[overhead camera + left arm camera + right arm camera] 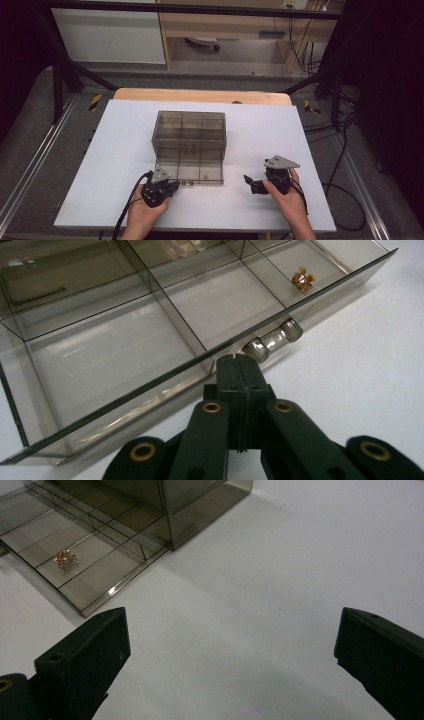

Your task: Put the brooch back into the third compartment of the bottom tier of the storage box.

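On the white desk (260,130) sits a smoky clear drawer box (190,132), its divided drawer (115,335) pulled out toward the person; small gold flower-shaped piece (303,280) lies in one front compartment near the drawer's right end; left gripper (238,365) fingers pressed together, empty, tips just beside the drawer's handle (272,340); right gripper (255,185) fingers spread wide, empty, over bare desk right of the box.

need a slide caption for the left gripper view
Left gripper, jaws shut, at the front wall of an open smoked drawer, beside its handle; a small gold trinket lies in one compartment.
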A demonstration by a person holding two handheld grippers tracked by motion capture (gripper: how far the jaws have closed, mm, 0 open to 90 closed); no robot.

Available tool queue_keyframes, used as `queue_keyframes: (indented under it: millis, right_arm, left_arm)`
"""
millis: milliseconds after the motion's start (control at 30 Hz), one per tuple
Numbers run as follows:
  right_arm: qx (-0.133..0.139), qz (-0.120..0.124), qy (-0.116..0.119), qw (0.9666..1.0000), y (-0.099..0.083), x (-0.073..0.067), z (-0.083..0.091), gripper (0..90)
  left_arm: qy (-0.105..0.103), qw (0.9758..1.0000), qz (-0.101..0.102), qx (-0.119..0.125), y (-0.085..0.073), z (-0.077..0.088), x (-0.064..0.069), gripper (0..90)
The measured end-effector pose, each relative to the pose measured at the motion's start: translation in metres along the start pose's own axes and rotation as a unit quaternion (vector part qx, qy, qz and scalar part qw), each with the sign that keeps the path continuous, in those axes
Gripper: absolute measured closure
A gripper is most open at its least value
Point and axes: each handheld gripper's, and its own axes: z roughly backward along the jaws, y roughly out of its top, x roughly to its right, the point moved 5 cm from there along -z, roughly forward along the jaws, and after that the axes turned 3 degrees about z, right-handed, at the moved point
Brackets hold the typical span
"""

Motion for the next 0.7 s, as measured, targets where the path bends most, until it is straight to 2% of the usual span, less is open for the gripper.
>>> queue_keyframes:
  millis: [700]
  right_arm:
    - [0.000,-0.001,0.000,1.0000,0.0002,0.0006,-0.0001,1.9]
  left_arm:
    - [-0.003,1.0000,-0.005,-0.005,0.0048,-0.0050,0.0020,90.0]
